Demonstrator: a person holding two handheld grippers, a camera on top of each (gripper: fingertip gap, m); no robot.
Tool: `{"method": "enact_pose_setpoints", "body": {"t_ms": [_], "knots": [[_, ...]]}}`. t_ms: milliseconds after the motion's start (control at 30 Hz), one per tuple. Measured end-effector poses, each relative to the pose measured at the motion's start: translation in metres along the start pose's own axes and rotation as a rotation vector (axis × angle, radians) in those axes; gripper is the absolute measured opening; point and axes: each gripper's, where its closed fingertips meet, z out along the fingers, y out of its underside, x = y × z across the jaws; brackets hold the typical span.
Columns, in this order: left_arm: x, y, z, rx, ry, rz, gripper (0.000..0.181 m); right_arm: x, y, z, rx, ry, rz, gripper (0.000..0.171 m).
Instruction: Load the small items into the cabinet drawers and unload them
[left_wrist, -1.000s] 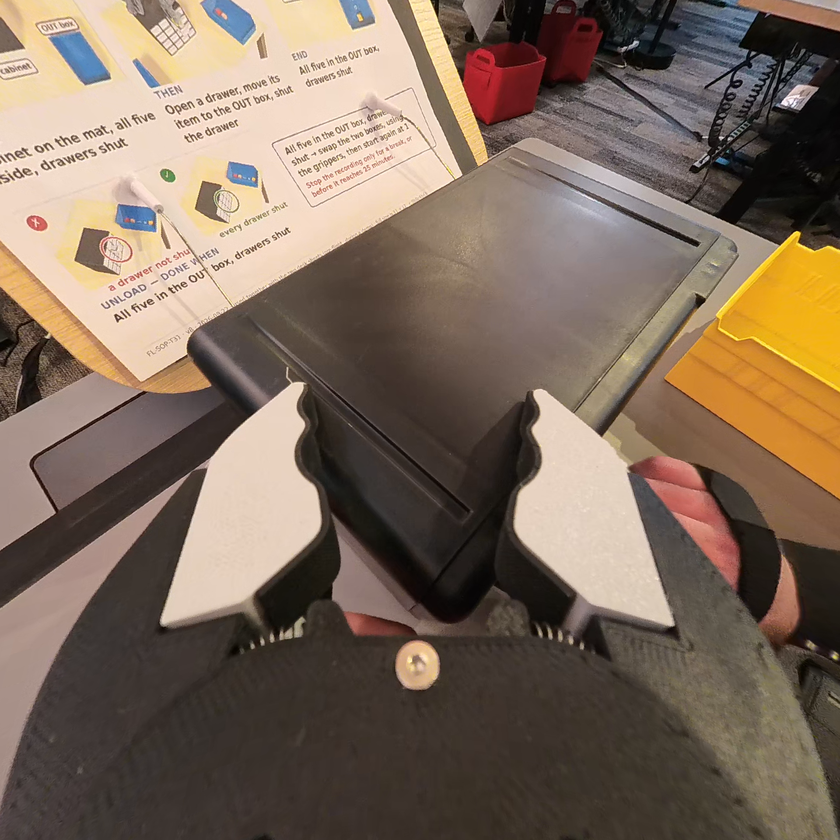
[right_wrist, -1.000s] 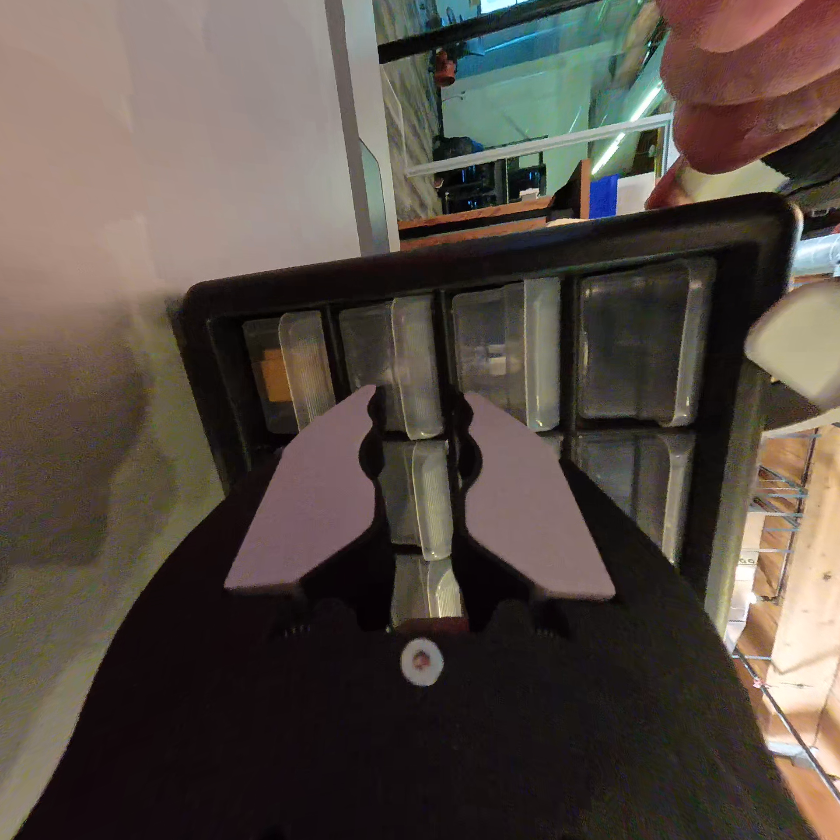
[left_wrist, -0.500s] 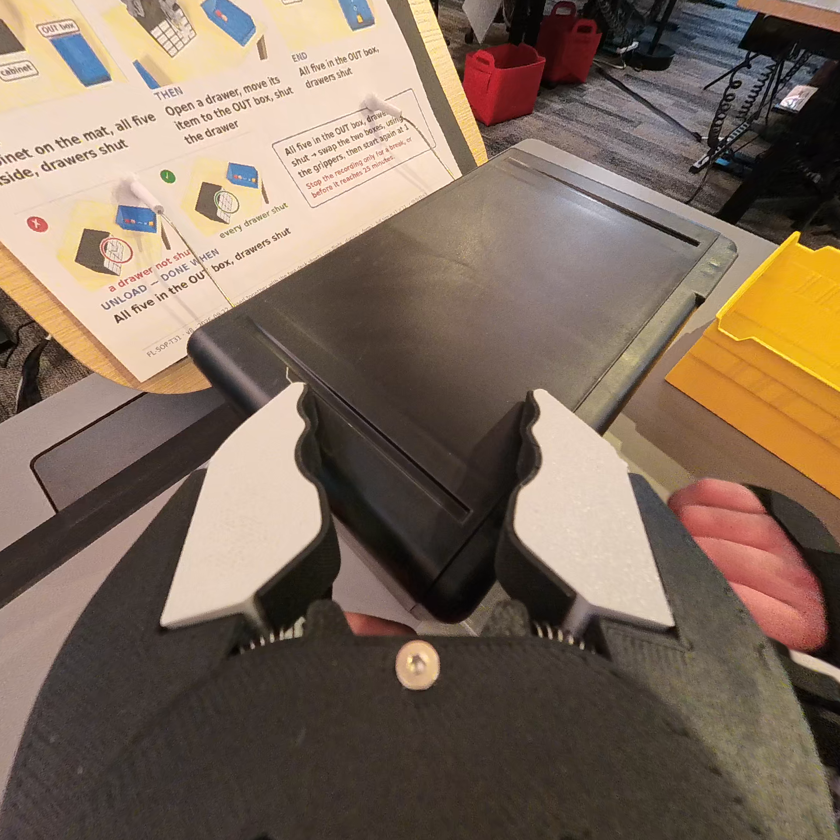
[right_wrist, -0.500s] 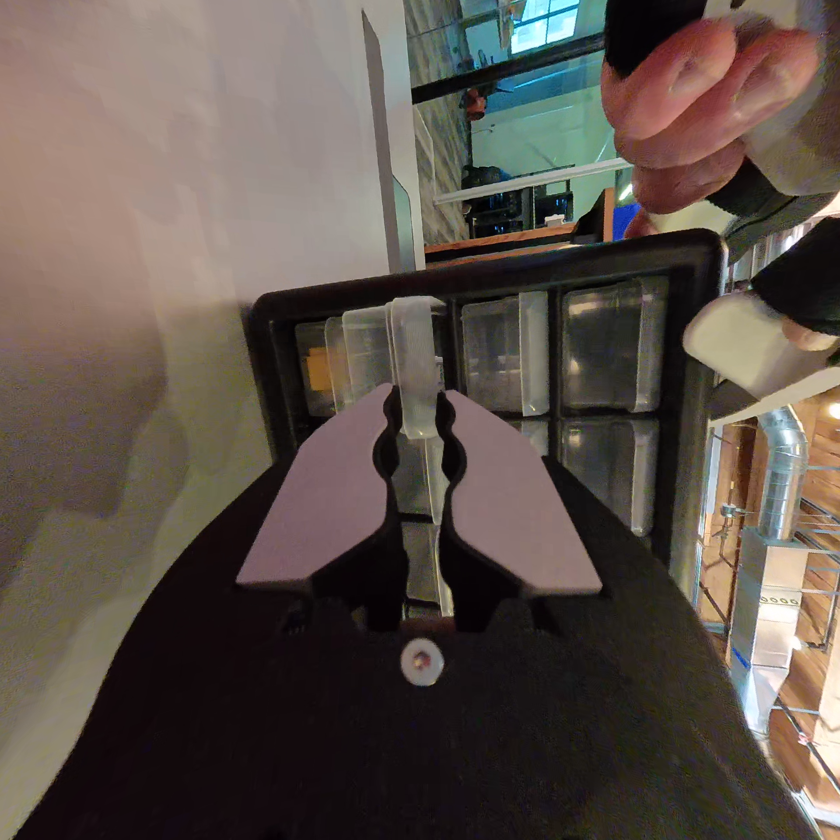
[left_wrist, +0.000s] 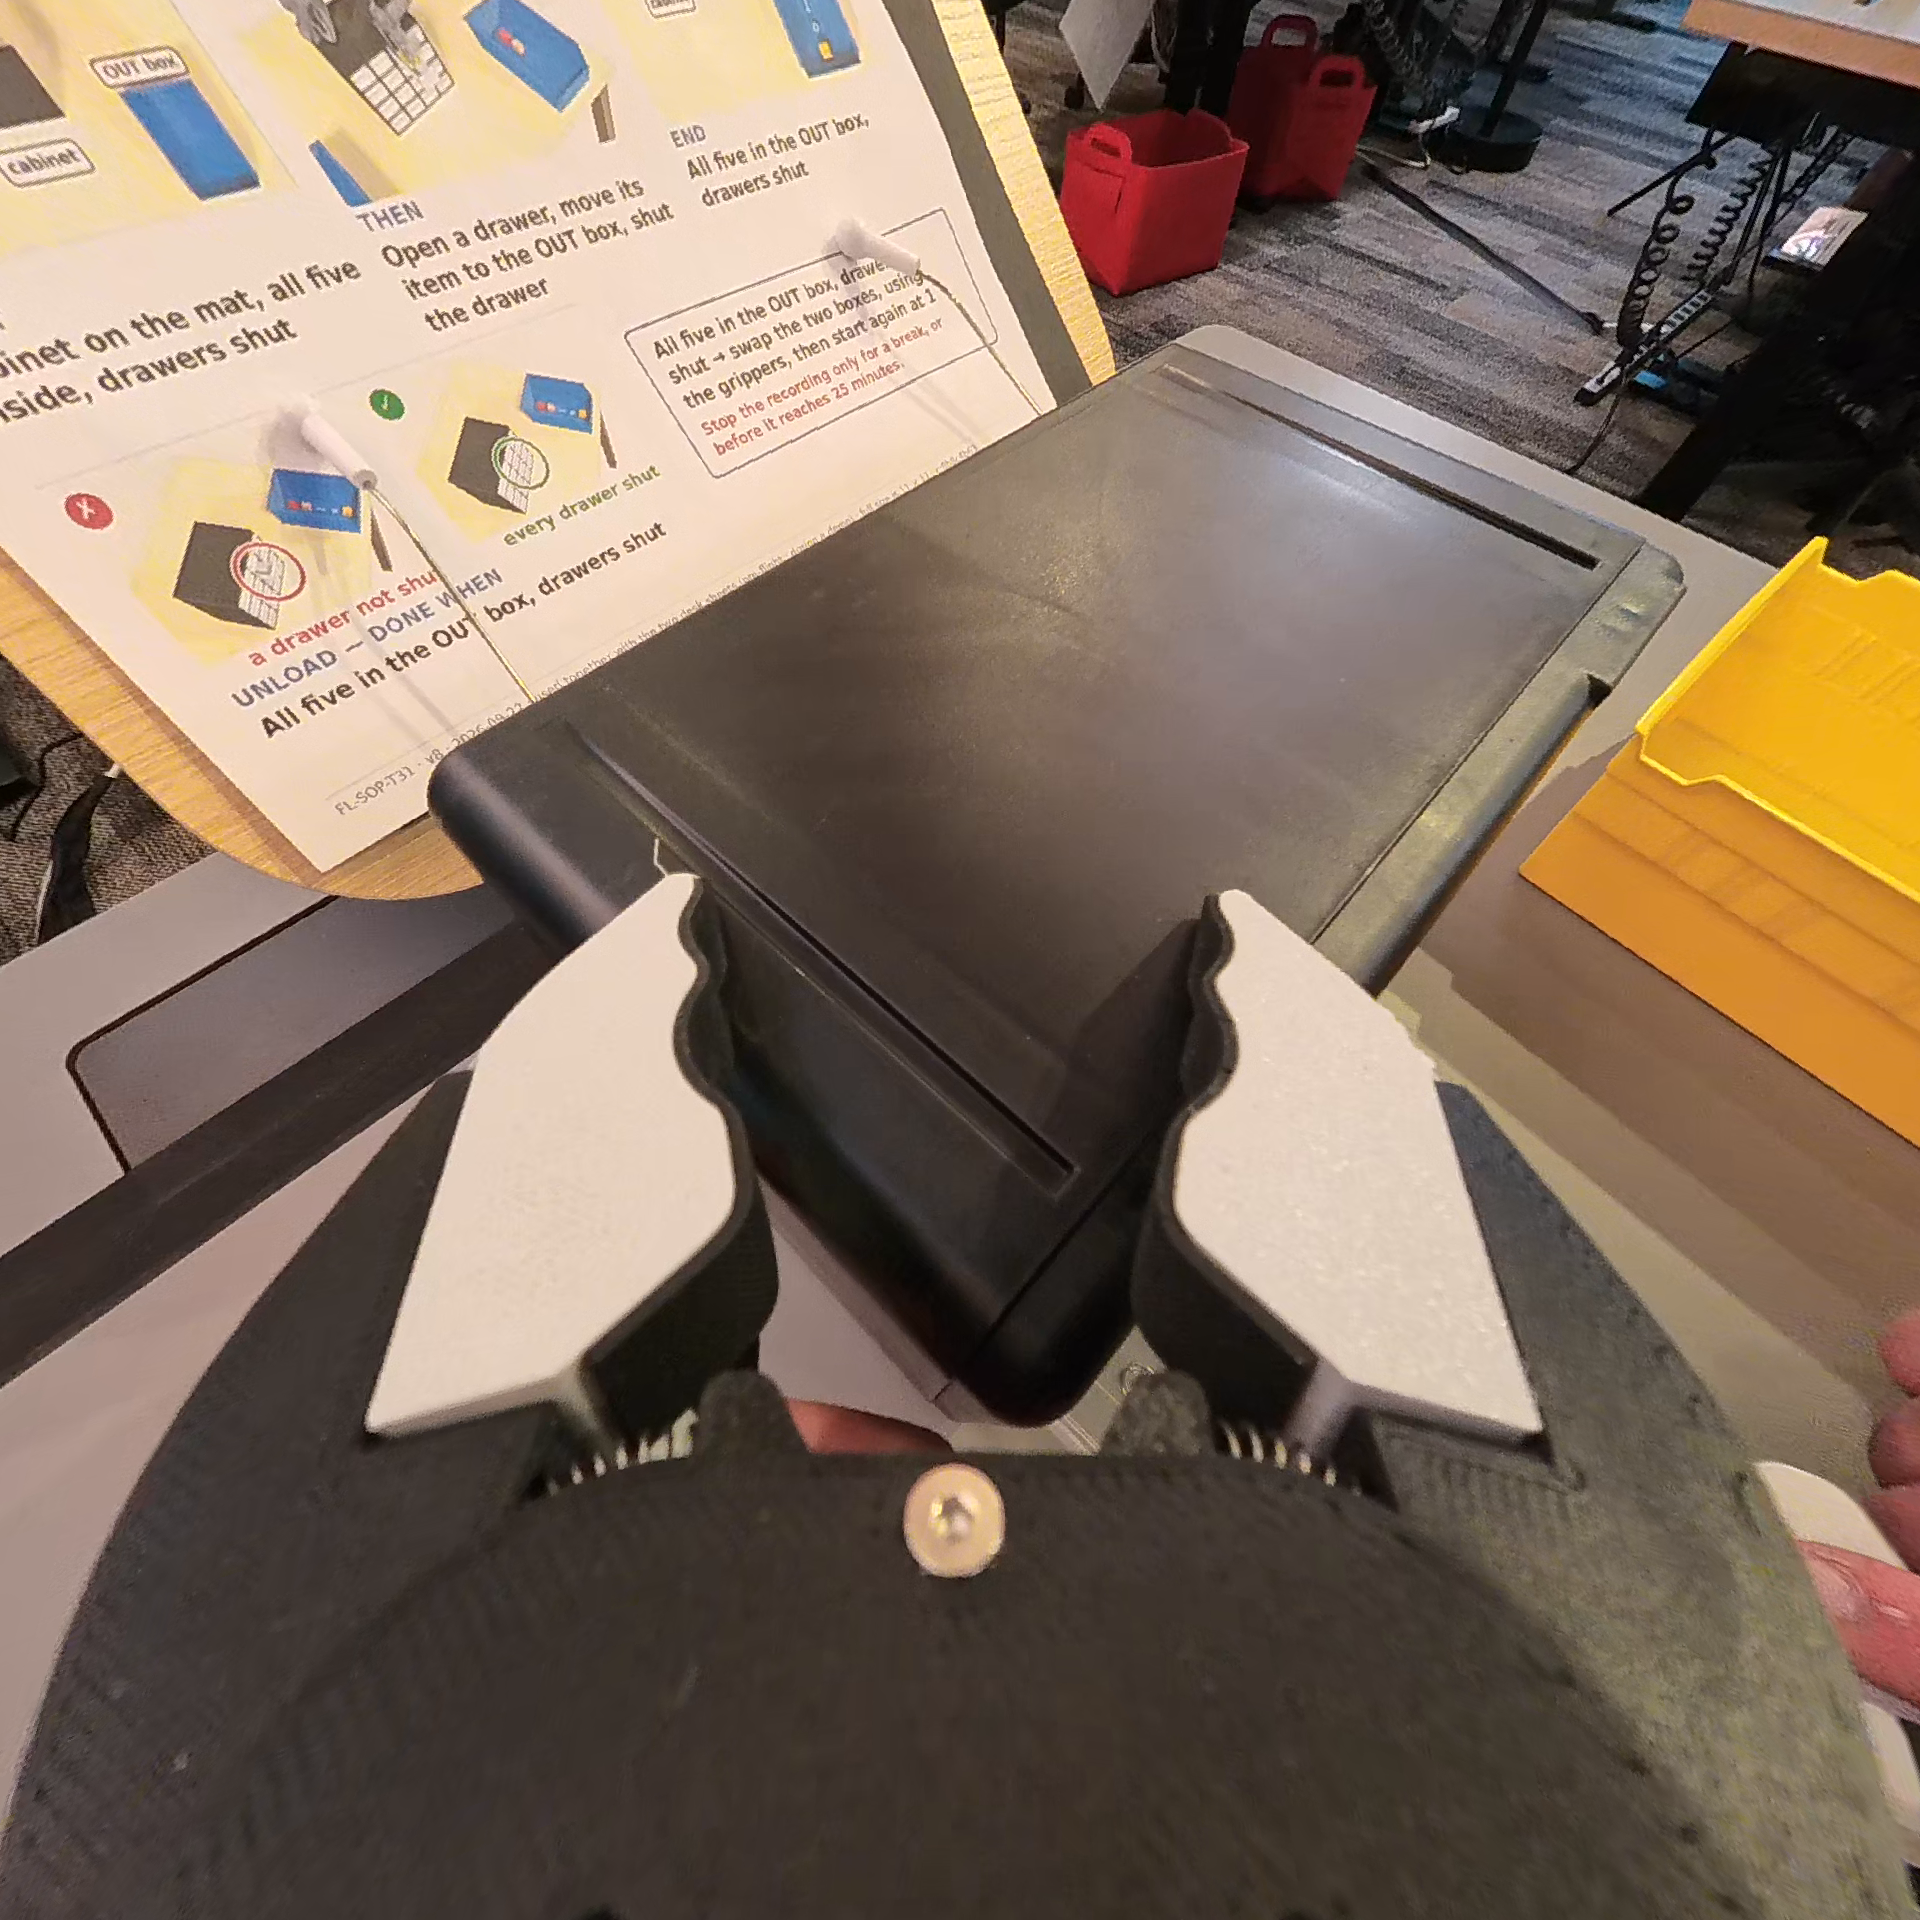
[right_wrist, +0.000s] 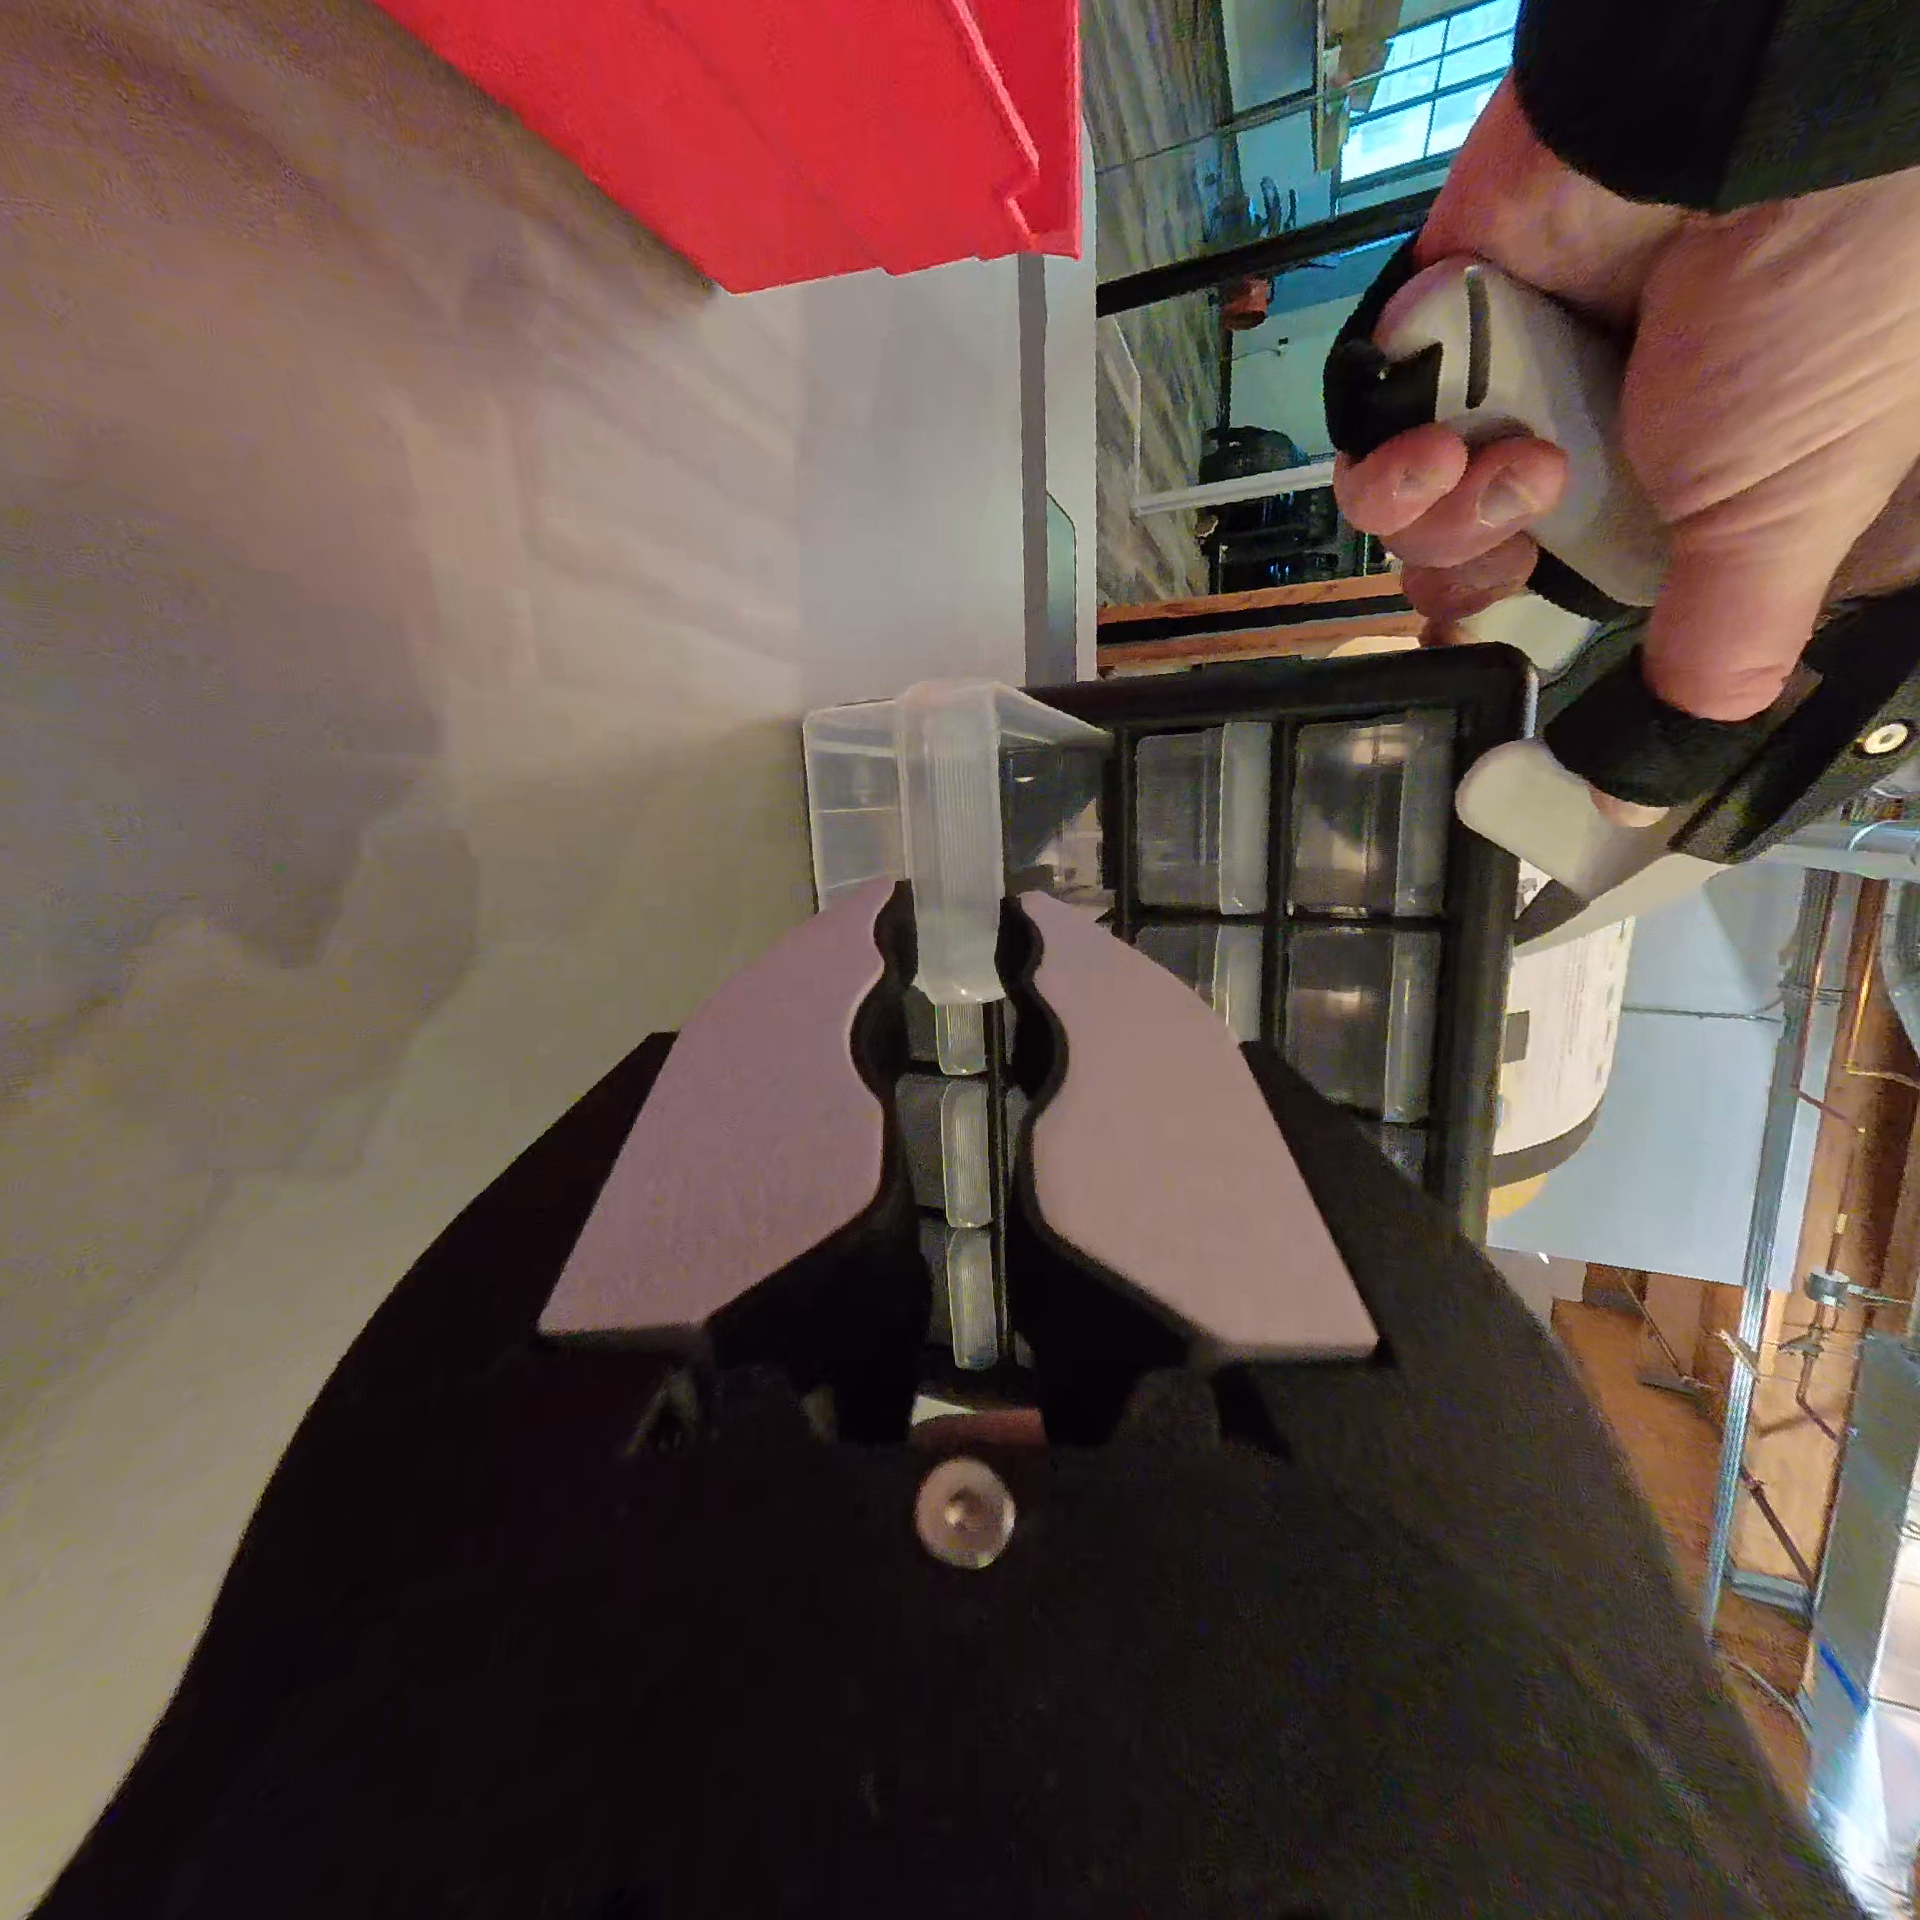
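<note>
The black cabinet (left_wrist: 1039, 675) fills the left wrist view from above. My left gripper (left_wrist: 951, 914) straddles its near corner, one finger on each side, pressed against it. In the right wrist view the cabinet's front (right_wrist: 1475, 935) shows rows of clear drawers. My right gripper (right_wrist: 951, 914) is shut on the handle of one clear drawer (right_wrist: 862, 790), which is pulled well out of the cabinet. I cannot tell what is inside it. The left gripper (right_wrist: 1558, 831), held by a hand, also shows at the cabinet's far corner in that view.
A yellow bin (left_wrist: 1745, 831) stands right of the cabinet. A red bin (right_wrist: 831, 135) shows beyond the drawer in the right wrist view. An instruction sheet on a wooden board (left_wrist: 416, 312) leans behind the cabinet. Red bags (left_wrist: 1153, 197) sit on the floor.
My right gripper closed on the drawer handle and pulled the drawer out of the cabinet, moving back. The left gripper stayed on the cabinet's corner.
</note>
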Motion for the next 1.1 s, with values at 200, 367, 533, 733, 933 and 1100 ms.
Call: {"method": "enact_pose_setpoints", "body": {"t_ms": [200, 367, 533, 733, 933, 1100], "knots": [[0.001, 0.0, 0.0, 0.008, -0.007, -0.001, 0.086, -0.015, 0.006, 0.004, -0.016, -0.028, -0.006, 0.015], [0.0, 0.0, 0.0, 0.004, -0.008, 0.002, 0.085, -0.028, 0.005, 0.008, -0.014, -0.047, -0.017, 0.016], [0.0, 0.0, 0.0, 0.006, -0.008, 0.0, 0.086, -0.03, 0.011, 0.013, -0.025, -0.06, 0.006, 0.016], [0.0, 0.0, 0.0, 0.005, -0.009, 0.001, 0.086, -0.032, 0.008, 0.013, -0.001, -0.061, 0.021, 0.021], [0.0, 0.0, 0.0, 0.005, -0.008, 0.001, 0.086, -0.024, 0.003, 0.002, 0.047, -0.081, 0.081, 0.03], [0.0, 0.0, 0.0, 0.005, -0.008, 0.001, 0.086, 0.008, 0.0, 0.002, 0.133, -0.143, 0.297, 0.02]]}}
